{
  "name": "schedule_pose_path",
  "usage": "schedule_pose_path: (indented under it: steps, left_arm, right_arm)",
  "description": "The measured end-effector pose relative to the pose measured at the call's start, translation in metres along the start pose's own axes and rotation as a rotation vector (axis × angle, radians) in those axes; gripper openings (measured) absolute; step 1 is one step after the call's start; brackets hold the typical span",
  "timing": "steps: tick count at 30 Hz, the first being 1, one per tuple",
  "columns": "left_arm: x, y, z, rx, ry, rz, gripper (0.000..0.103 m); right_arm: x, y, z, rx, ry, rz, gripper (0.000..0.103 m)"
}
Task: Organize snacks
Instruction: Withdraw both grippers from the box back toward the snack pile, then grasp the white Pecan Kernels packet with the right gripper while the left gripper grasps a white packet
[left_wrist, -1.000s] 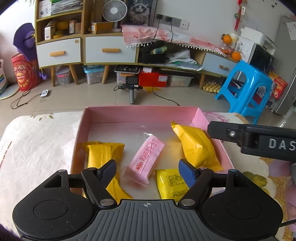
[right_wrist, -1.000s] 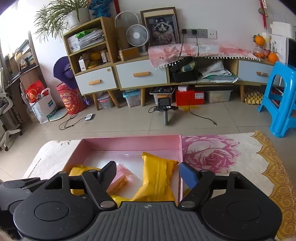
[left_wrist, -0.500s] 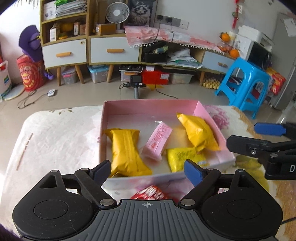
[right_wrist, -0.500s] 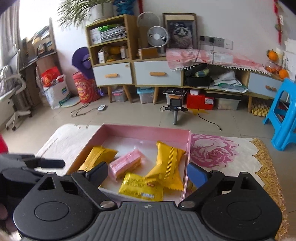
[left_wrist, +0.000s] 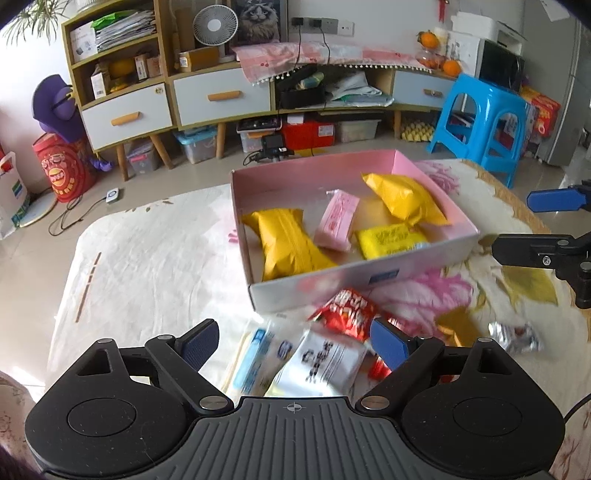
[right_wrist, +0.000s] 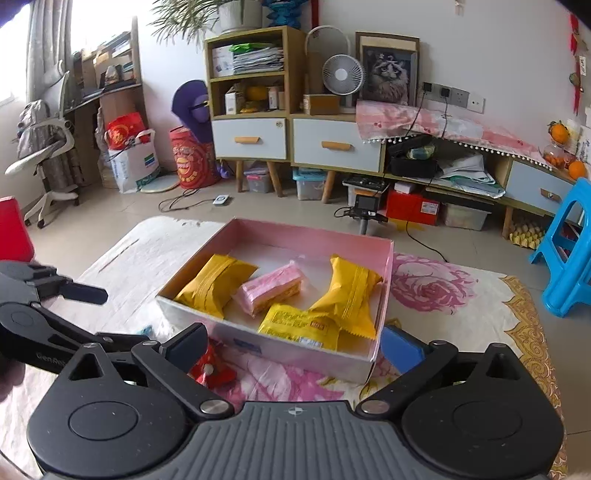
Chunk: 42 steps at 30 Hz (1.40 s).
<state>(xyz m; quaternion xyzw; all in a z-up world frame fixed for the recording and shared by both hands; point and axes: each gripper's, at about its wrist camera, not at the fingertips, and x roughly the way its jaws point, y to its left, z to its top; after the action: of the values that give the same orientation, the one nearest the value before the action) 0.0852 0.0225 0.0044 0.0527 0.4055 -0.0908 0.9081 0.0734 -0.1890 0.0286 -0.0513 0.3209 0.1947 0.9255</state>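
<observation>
A pink box (left_wrist: 317, 166) on the cloth holds two puffy yellow packets (left_wrist: 288, 243) (left_wrist: 404, 199), a pink packet (left_wrist: 338, 221) and a flat yellow packet (left_wrist: 391, 240). In front of it lie a red packet (left_wrist: 347, 308), a white packet (left_wrist: 325, 360), a blue-and-white packet (left_wrist: 251, 354) and a silver wrapper (left_wrist: 515, 338). My left gripper (left_wrist: 295, 338) hovers open above the loose packets, holding nothing. My right gripper (right_wrist: 293, 345) is back from the box's (right_wrist: 314, 230) near wall; its jaws are opening with nothing between them. Each gripper shows in the other's view (left_wrist: 511, 225) (right_wrist: 99, 315).
The floral tablecloth (left_wrist: 147, 266) covers the table, whose far edge drops to the tiled floor. A blue stool (left_wrist: 480, 122) stands beyond the right corner. Cabinets (right_wrist: 332, 144) and clutter line the far wall. A red object (right_wrist: 11, 229) sits at the left edge.
Both grippers drew back from over the box and spread their jaws wider. The box now sits farther off, and loose packets in front of it have come into view.
</observation>
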Motion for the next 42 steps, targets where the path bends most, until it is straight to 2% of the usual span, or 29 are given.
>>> schedule_pose_path:
  steps: [6,16,27,35,42]
  left_arm:
    - [-0.01,0.005,-0.019,0.039,0.007,-0.012,0.091]
    - [-0.019,0.025,-0.053,0.092,0.025,-0.021,0.091]
    - [-0.017,0.038,-0.07,0.111,0.046,-0.123,0.089]
    - [-0.009,0.039,-0.072,0.069,0.069,-0.156,0.088]
    - [-0.002,0.041,-0.072,0.011,0.078,-0.163,0.088]
  right_arm:
    - [-0.004,0.011,-0.015,-0.077,0.016,0.012,0.093]
    - [-0.006,0.038,-0.039,-0.169,0.041,0.092,0.094]
    - [0.004,0.078,-0.052,-0.201,0.104,0.176,0.094]
    - [0.014,0.104,-0.063,-0.217,0.173,0.23,0.094]
    - [0.02,0.115,-0.067,-0.218,0.193,0.224,0.094]
